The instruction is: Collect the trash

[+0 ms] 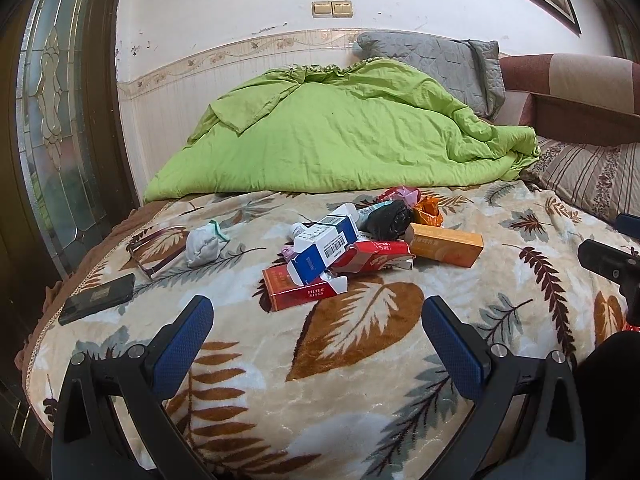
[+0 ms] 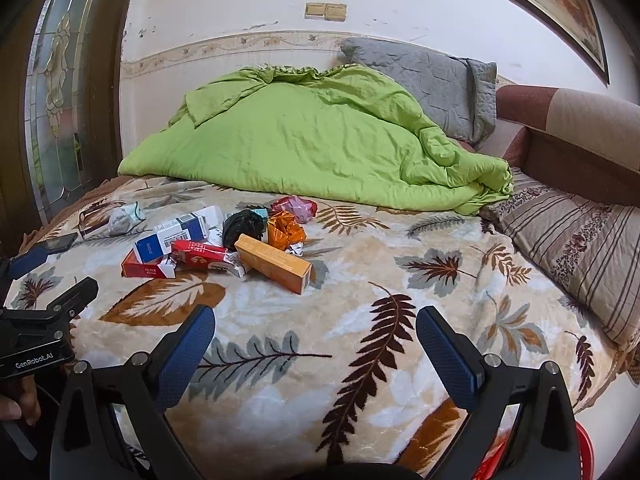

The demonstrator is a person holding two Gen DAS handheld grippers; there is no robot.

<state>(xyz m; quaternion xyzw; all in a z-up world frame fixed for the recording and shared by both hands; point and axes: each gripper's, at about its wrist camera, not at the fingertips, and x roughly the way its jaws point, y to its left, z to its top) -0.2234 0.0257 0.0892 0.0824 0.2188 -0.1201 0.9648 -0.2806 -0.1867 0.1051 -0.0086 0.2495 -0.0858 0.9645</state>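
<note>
A heap of trash lies on the leaf-patterned blanket (image 1: 360,360) of a bed. It holds a red cigarette box (image 1: 300,292), a blue and white carton (image 1: 324,248), a crushed red pack (image 1: 372,258), an orange box (image 1: 446,244), a black bag (image 1: 388,218) and an orange foil wrapper (image 1: 428,210). My left gripper (image 1: 318,320) hangs open just short of the red box, nothing between its blue pads. My right gripper (image 2: 318,320) is open too, over bare blanket to the right of the orange box (image 2: 272,262) and the crushed pack (image 2: 200,256).
A grey crumpled wad (image 1: 202,242), glasses (image 1: 148,248) and a dark phone (image 1: 98,298) lie left of the heap. A green quilt (image 1: 340,132) and pillows fill the far side. A red bin (image 2: 580,452) shows below the bed's near right corner.
</note>
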